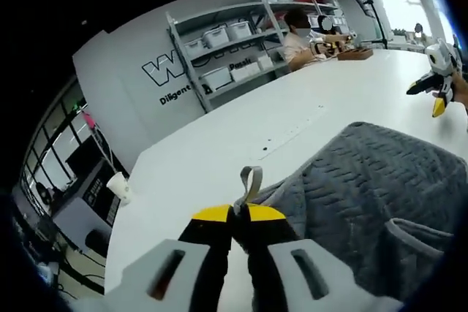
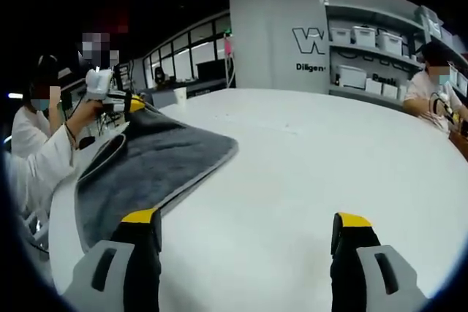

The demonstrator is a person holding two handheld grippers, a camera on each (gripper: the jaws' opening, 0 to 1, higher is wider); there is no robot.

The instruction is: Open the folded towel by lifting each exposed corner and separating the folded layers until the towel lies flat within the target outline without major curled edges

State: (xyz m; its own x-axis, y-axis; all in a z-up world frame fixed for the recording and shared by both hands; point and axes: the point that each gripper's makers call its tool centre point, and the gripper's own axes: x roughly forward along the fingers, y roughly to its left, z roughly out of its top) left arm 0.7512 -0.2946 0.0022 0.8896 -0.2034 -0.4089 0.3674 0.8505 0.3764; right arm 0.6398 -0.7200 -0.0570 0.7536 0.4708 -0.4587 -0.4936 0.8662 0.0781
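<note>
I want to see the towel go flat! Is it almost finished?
Not yet. Nothing looks finished: the grey towel still lies in layers on the white table. Right now the left gripper is shut on the towel's corner by its little loop. The right gripper waits open over the table. Spreading the towel flat is still left; I can't make out any outline.

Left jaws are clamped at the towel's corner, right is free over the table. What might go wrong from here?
1. The left gripper seems to pinch mostly the hanging loop, so the grey towel may slip free or lift unevenly.
2. The right gripper is open above the white table, holding nothing down, so the whole towel could drag instead of unfolding.
3. I see no target outline, so placement is unchecked.
</note>
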